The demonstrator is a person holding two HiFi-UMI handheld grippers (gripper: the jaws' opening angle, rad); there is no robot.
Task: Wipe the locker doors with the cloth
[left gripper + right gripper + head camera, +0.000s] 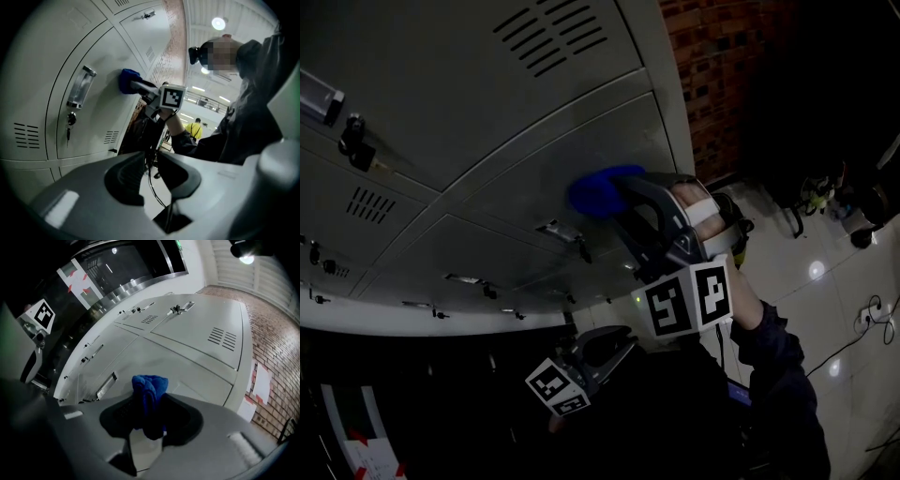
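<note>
My right gripper (614, 192) is shut on a blue cloth (595, 192) and presses it against a grey locker door (534, 178). In the right gripper view the cloth (149, 390) bunches up between the two dark pads of that gripper (149, 401), with the door (187, 366) just beyond. The left gripper view shows the cloth (126, 80) flat on the door (103, 108), to the right of the latch (79, 86). My left gripper (619, 339) hangs lower, away from the lockers. Its jaws (149, 164) stand slightly apart with nothing between them.
Grey lockers with vents, latches and a hanging key (70, 119) fill the wall. A brick wall (722, 66) adjoins them on the right. Cables (853, 319) and small objects (825, 197) lie on the tiled floor. A person in a yellow vest (194, 129) stands far off.
</note>
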